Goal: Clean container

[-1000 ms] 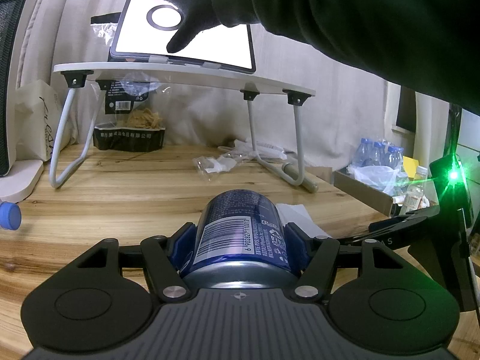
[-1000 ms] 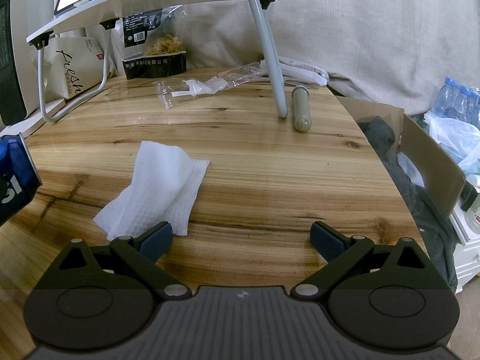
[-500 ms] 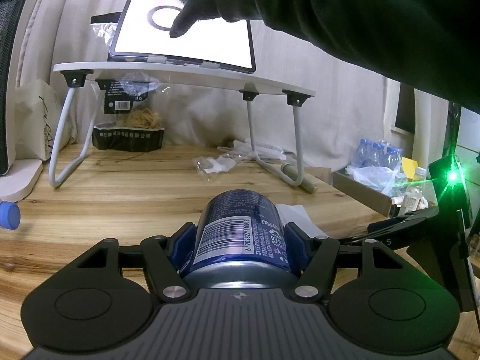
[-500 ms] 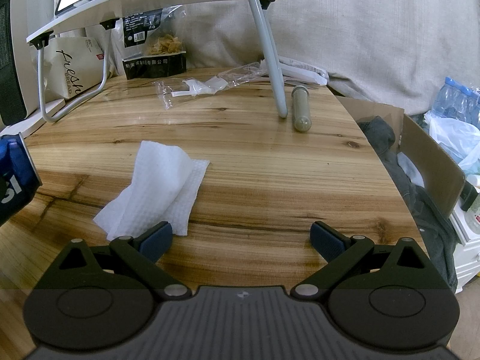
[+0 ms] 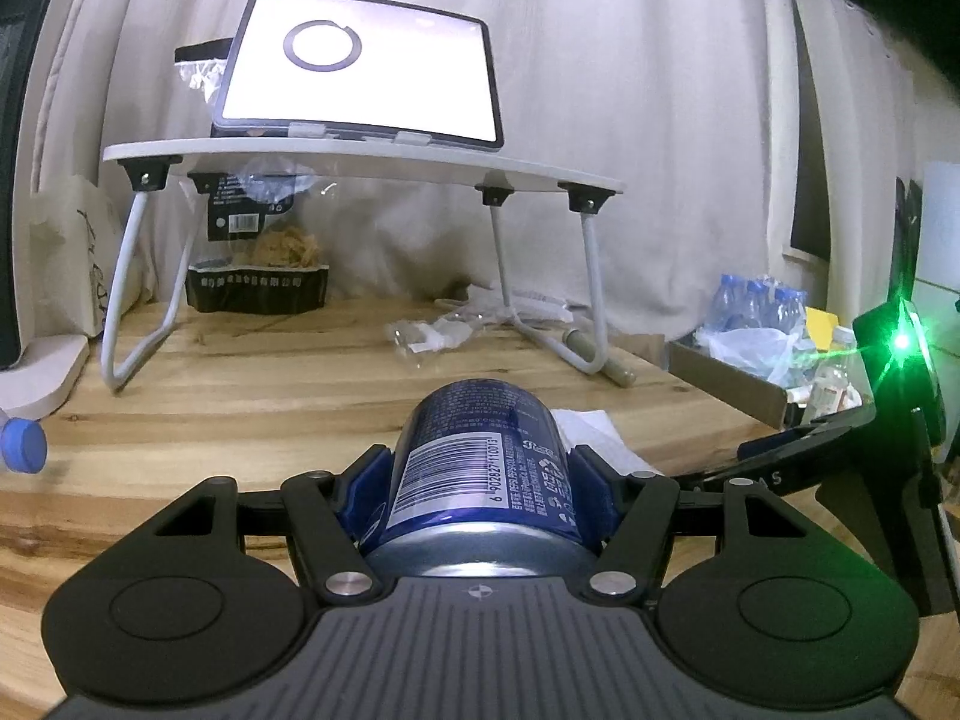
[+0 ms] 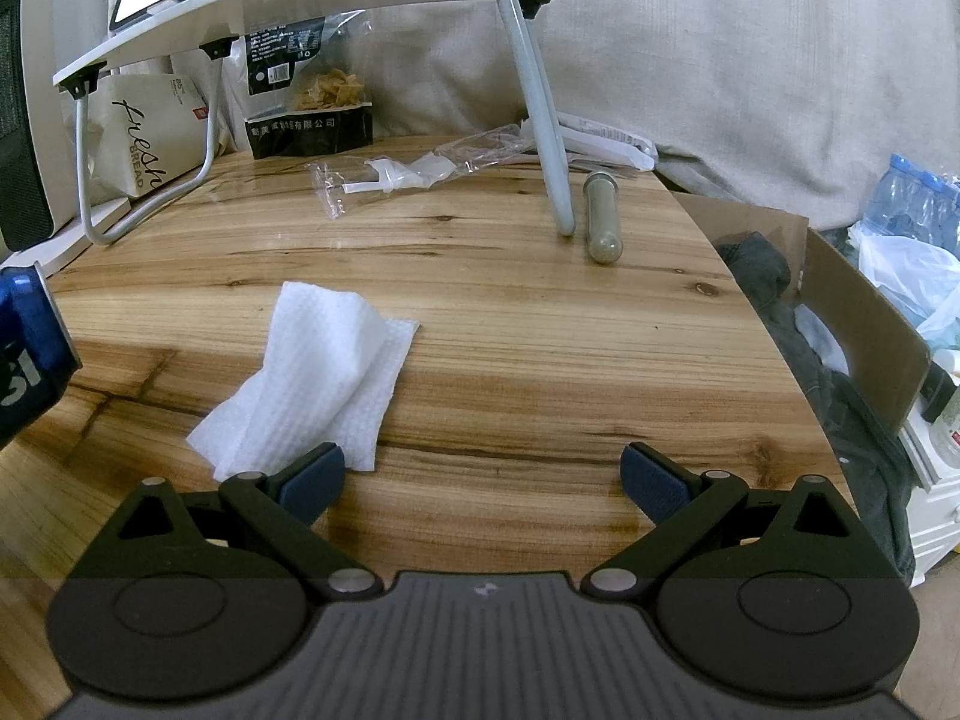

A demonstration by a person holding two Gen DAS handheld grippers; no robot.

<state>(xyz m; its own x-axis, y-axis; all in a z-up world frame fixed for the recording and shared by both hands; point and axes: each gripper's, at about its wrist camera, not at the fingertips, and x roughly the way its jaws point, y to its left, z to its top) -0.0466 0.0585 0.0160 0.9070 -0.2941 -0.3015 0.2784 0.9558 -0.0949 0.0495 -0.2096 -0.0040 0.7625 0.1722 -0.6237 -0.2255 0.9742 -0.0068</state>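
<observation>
My left gripper (image 5: 480, 480) is shut on a blue drink can (image 5: 480, 468), held lying along the fingers above the wooden table (image 5: 240, 396). The can's end also shows at the left edge of the right wrist view (image 6: 30, 348). A folded white paper towel (image 6: 318, 378) lies on the table; a corner of it shows behind the can (image 5: 591, 429). My right gripper (image 6: 483, 477) is open and empty just above the table's near edge, its left fingertip (image 6: 312, 477) at the towel's near edge.
A white folding lap desk (image 5: 360, 162) with a lit tablet (image 5: 360, 66) stands at the back. Under it are a snack bag (image 6: 306, 102), plastic wrappers (image 6: 408, 171) and a grey tube (image 6: 603, 222). A cardboard box (image 6: 864, 312) sits off the table's right edge.
The person's gloved hand and arm have left the tablet and moved out of the left wrist view. Both grippers, the can and the towel have stayed still.
</observation>
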